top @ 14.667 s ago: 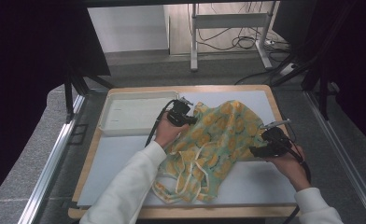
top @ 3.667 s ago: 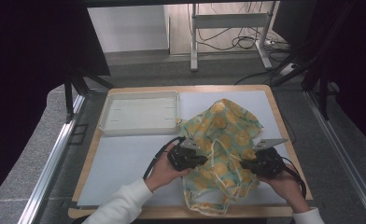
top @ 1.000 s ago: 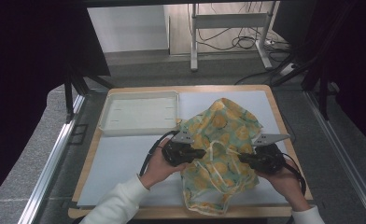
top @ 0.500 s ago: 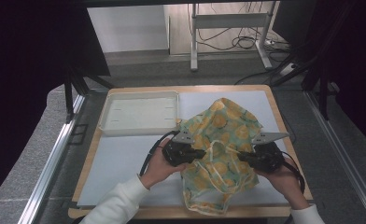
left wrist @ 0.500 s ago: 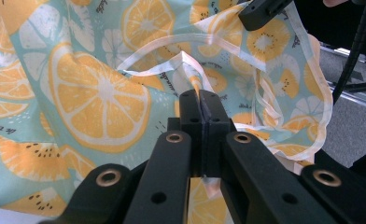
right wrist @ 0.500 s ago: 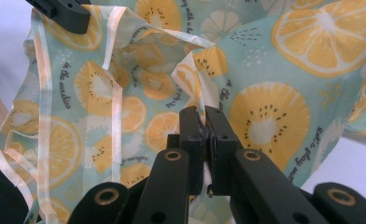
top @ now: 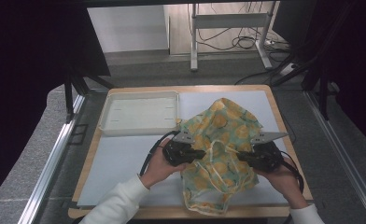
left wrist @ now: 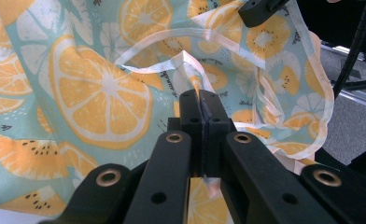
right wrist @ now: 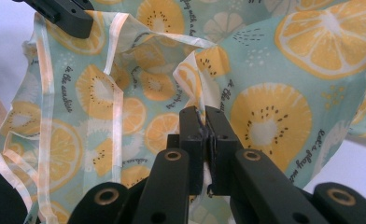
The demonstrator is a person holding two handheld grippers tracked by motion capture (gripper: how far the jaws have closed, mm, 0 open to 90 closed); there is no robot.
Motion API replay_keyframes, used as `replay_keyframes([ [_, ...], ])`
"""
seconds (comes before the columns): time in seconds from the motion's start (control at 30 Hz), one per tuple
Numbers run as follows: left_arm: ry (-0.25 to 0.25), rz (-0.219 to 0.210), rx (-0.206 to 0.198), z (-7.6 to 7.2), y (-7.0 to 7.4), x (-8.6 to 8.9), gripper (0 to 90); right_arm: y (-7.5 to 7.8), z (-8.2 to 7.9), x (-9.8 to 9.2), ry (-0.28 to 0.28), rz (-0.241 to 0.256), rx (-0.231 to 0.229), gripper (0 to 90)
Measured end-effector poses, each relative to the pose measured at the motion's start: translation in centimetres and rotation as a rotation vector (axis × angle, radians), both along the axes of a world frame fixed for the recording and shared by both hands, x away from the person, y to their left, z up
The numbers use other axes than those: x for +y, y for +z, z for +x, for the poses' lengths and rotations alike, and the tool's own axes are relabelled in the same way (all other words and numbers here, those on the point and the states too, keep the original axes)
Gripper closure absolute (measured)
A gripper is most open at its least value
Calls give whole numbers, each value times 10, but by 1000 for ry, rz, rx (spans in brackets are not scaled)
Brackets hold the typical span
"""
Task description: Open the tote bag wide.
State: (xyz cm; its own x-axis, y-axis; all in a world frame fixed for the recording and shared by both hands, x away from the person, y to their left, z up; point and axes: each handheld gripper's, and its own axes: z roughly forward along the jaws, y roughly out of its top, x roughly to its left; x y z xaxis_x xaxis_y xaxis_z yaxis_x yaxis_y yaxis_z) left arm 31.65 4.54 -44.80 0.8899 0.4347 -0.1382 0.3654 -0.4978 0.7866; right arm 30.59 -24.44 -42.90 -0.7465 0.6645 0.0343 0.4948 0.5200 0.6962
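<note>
A thin cloth (top: 221, 140) printed with orange and lemon slices on pale green, edged in cream, lies crumpled on the right half of the white mat. My left gripper (top: 200, 154) is shut on a fold at the cloth's left side; its own view shows the jaws pinching a cream-edged strip (left wrist: 200, 100). My right gripper (top: 239, 157) is shut on a fold at the right side, with fabric (right wrist: 204, 116) caught between the closed jaws. The two grippers face each other across the cloth, a short distance apart. Each gripper view shows the other's black jaw tip (left wrist: 260, 9) (right wrist: 64, 16).
A shallow white tray (top: 139, 113) stands at the back left of the mat. The wooden board's edge (top: 172, 212) runs along the front. Bare white mat (top: 120, 163) lies to the left of the cloth. Metal frame rails flank the table.
Since a second ago both grippers have edged slightly away from me and upward with the cloth still pinched. Earlier they held it farther apart, near the back of the mat.
</note>
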Motion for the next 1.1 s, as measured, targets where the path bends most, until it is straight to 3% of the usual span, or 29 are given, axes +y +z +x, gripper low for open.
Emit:
replay_keyframes([
  [0.63, -7, 16, 14, 3, -5, -2, 900, -6, 1, 1, 3, -12, 15, 857],
  [1.1, 6, -1, 21, 9, -2, 2, 900, 2, 7, 3, 6, -6, 3, 879],
])
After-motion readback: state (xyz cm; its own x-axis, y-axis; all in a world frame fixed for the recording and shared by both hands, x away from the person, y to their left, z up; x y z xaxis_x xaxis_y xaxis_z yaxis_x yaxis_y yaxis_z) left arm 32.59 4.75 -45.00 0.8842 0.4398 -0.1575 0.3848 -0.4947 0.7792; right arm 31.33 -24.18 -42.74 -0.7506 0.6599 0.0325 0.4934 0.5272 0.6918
